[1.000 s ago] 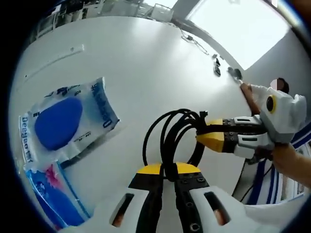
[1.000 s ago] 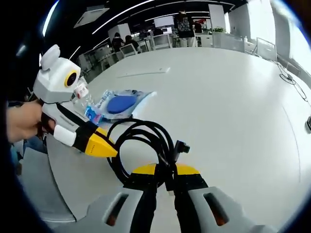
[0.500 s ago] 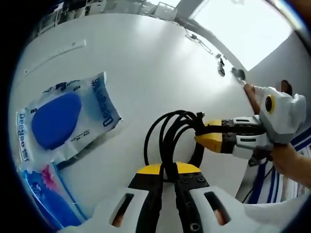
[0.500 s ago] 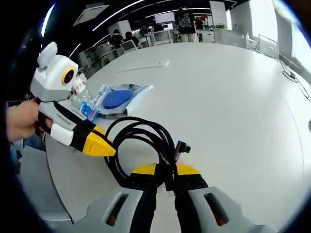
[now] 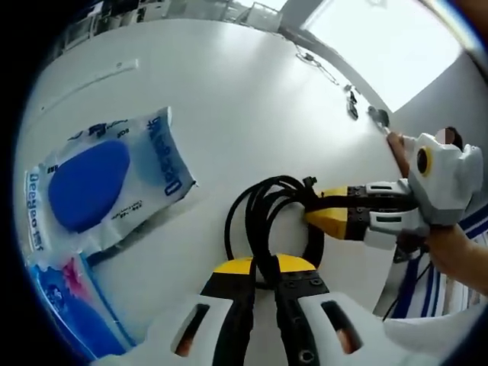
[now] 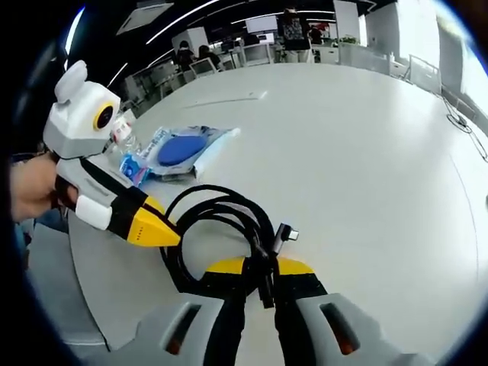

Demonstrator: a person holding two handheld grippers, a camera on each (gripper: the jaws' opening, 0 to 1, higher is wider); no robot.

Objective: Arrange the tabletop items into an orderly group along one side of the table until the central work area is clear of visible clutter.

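Note:
A coiled black cable [image 5: 255, 191] hangs just over the white table [image 5: 229, 99]. My left gripper [image 5: 264, 267] is shut on the coil's near side. My right gripper [image 5: 316, 216] comes in from the right, shut on the coil's far side. In the right gripper view the same cable [image 6: 229, 204] loops up from my right gripper [image 6: 263, 267], its plug end [image 6: 288, 235] sticking out to the right. There my left gripper [image 6: 169, 238] pinches the coil from the left. A clear packet with a blue oval [image 5: 99, 183] lies flat to the left, also visible as the packet [image 6: 183, 149].
A second blue packet [image 5: 69, 305] lies by the first. A plastic bottle [image 6: 126, 141] stands near the packets at the table edge. A thin white strip [image 6: 229, 99] lies farther out. Small dark items [image 5: 352, 107] sit at the far edge. Desks and people fill the background.
Both grippers keep their hold on the cable. Both views have drifted slightly, and the plug end now sits a little lower.

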